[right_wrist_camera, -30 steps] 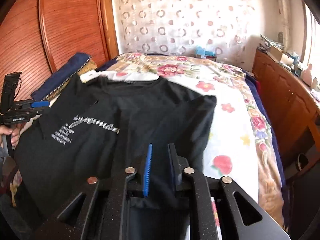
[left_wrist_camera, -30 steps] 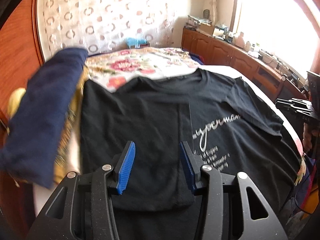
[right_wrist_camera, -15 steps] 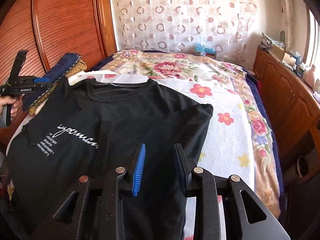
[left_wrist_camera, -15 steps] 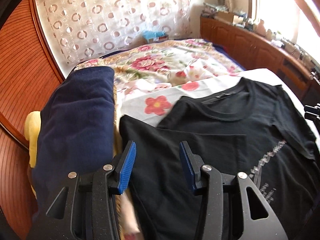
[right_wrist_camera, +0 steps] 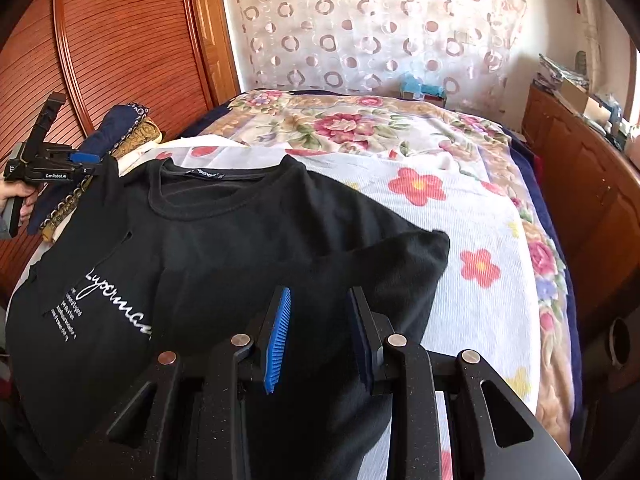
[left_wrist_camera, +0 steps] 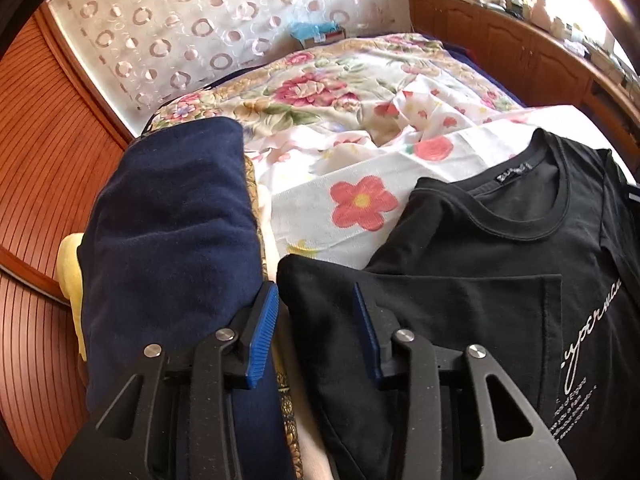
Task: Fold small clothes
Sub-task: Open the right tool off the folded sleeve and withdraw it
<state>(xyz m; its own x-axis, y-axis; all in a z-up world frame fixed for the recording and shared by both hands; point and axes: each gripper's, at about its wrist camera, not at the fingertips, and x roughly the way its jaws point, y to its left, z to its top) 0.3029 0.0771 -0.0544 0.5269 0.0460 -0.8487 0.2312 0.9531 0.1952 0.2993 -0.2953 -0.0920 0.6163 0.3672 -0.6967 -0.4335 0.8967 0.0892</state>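
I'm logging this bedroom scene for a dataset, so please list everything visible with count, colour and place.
T-shirt: one, black with white lettering, flat on the bed, both side edges folded inward.
Bedspread: one, white with red flowers, under the shirt.
Folded cloth stack: one, navy on top with yellow and patterned layers beneath, at the bed's left edge.
Curtain: one, white with ring pattern, behind the bed.
Wooden cabinet: one, brown, along the bed's right side, clutter on top.
Blue box: one, at the bed's far end.
Left claw: open, over the shirt's left edge.
Right claw: open, over the folded right side.
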